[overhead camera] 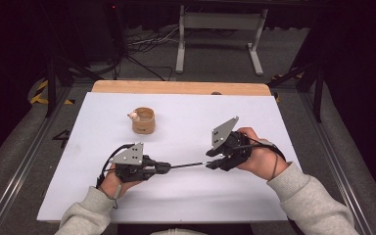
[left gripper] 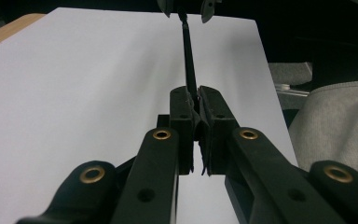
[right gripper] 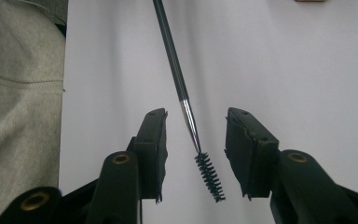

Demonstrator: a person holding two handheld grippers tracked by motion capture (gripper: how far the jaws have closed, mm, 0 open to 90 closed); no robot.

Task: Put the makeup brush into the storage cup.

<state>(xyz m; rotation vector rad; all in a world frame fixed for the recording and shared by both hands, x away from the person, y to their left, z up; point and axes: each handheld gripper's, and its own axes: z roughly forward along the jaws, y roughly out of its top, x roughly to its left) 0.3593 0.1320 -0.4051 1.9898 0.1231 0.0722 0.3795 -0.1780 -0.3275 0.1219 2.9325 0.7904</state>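
Observation:
A thin black brush (overhead camera: 186,165) with a silver ferrule and a small bristle head lies level just above the white sheet. My left gripper (overhead camera: 166,167) is shut on its handle end; in the left gripper view the jaws (left gripper: 196,100) pinch the black stem (left gripper: 188,56), which runs away toward the right gripper (left gripper: 186,7). My right gripper (overhead camera: 211,165) stands open around the other end. In the right gripper view (right gripper: 196,114) the bristle head (right gripper: 209,175) hangs between the two pads with a gap on each side.
A small round wooden cup (overhead camera: 143,121) with a pale little object (overhead camera: 133,116) at its rim stands at the back left of the white sheet (overhead camera: 176,112). The wooden table edge (overhead camera: 176,87) runs behind. Grey sleeves (overhead camera: 318,200) come in from the bottom.

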